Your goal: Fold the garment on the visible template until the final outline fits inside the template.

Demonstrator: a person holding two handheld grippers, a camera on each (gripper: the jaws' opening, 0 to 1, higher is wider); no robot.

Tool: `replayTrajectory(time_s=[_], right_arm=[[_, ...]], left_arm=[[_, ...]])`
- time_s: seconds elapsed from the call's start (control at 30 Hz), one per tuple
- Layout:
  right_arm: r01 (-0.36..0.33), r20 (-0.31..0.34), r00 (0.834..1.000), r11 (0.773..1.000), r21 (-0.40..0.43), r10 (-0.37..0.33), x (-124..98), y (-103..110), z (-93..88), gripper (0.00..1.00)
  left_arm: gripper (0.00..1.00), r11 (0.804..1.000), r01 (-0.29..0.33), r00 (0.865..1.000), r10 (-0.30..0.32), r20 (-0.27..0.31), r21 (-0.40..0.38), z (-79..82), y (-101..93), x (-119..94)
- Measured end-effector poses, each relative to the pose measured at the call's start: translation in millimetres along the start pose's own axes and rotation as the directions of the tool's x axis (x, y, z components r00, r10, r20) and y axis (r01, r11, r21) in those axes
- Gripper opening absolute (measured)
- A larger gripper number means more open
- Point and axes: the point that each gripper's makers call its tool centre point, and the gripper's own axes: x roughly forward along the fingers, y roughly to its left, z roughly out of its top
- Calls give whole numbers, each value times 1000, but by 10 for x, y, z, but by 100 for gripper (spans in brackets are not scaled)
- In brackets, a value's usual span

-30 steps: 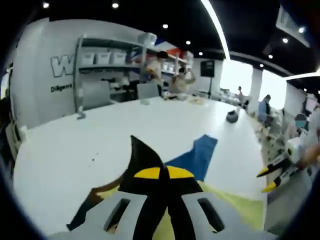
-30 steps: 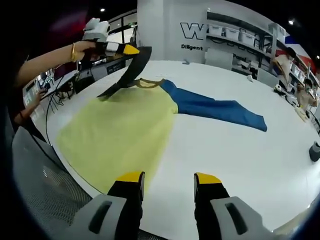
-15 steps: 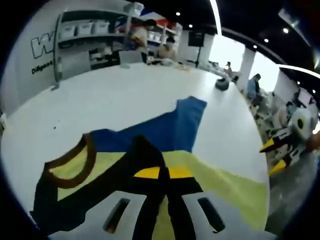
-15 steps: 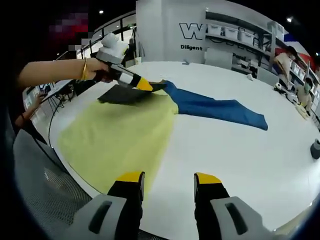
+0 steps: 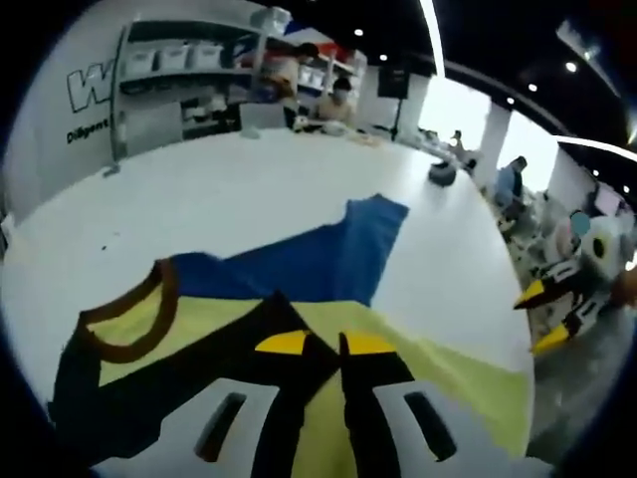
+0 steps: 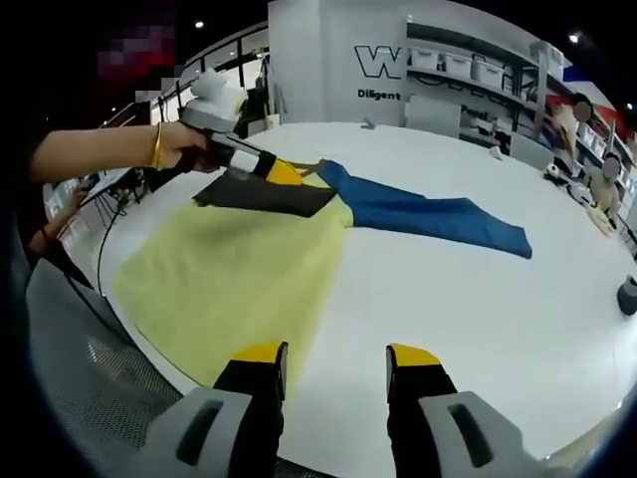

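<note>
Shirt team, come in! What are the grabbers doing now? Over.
Left gripper low on the black sleeve, jaws slightly apart. Right gripper open, holding nothing, at the table edge. Shirt flat, blue sleeve spread out. Nothing in the way.

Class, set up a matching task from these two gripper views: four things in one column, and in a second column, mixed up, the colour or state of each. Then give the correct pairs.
Column one:
1. black sleeve
2. blue sleeve
3. collar
4. right gripper

Column two:
A. brown band
B. open, holding nothing, at the table edge
C. folded in over the yellow body
D. spread out flat on the white table

Pairs: 1-C, 2-D, 3-A, 4-B
</note>
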Motion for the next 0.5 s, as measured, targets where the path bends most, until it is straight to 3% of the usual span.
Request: replayTrajectory(time_s=[0.1, 0.27, 0.47, 0.5], right_arm=[[3, -1, 1000, 1000, 4, -3, 0, -10, -5, 35], [8, 3, 1000, 1000, 6, -8, -7, -14, 7, 35], [1, -2, 1000, 1000, 3, -1, 11, -7, -7, 35], [-5, -2, 1000, 1000, 1, 5, 17, 3, -9, 35]], left_arm=[[17, 1000, -1, 1000, 1, 5, -20, -4, -31, 69], [50, 1000, 3, 1000, -3, 7, -18, 4, -112, 26], [57, 999, -31, 998, 32, 50, -28, 26, -95, -205], [58, 999, -44, 995, 46, 91, -21, 77, -108, -360]])
